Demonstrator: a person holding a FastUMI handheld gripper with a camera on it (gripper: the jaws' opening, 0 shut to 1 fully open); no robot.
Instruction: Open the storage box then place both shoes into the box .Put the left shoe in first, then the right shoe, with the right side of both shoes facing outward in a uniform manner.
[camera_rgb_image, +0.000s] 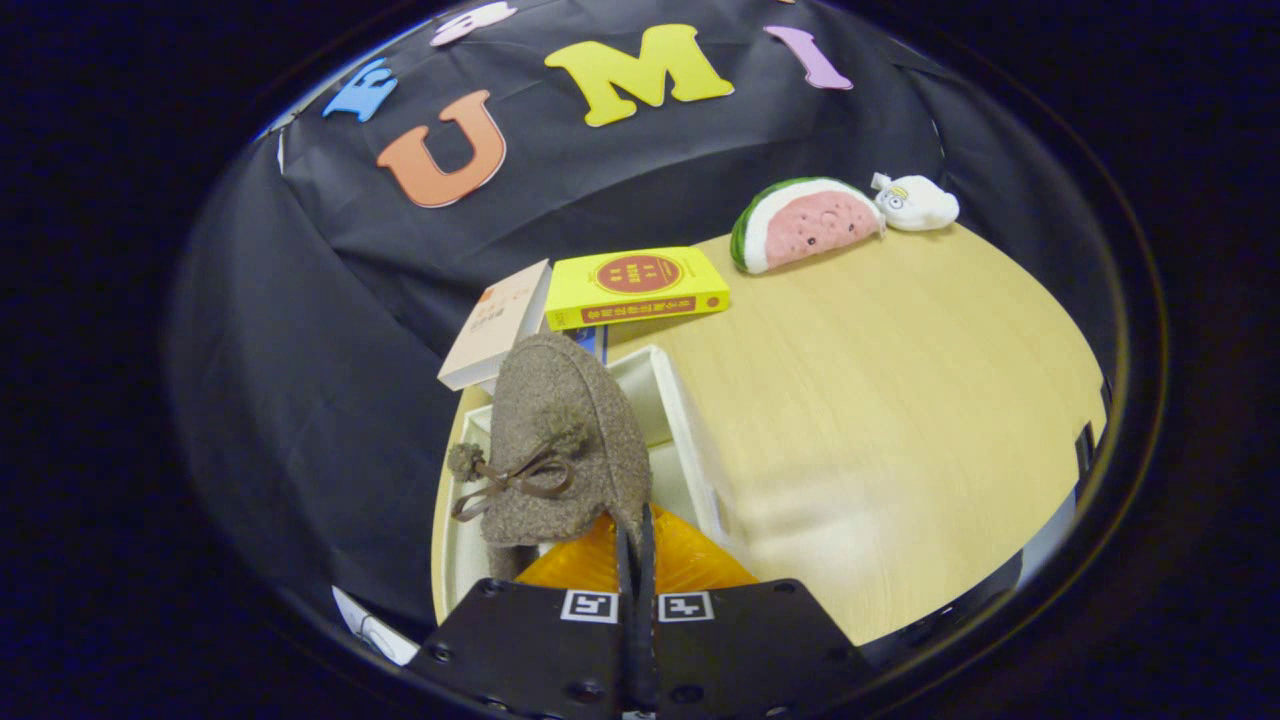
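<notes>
A brown felt shoe (565, 440) with a bow and pompoms hangs in my gripper (636, 545), whose orange fingers (690, 562) are shut on the shoe's heel edge. The shoe is held above the open white storage box (690, 430), which lies on the wooden table (900, 400) just ahead of the fingers. The shoe hides most of the box's inside, so I cannot tell what lies in it.
A yellow book (636, 286) and a pale book (496, 324) lie beyond the box. Farther off on the table sit a watermelon-slice plush (803, 222) and a small white plush (915, 202). Bare wood stretches beside the box.
</notes>
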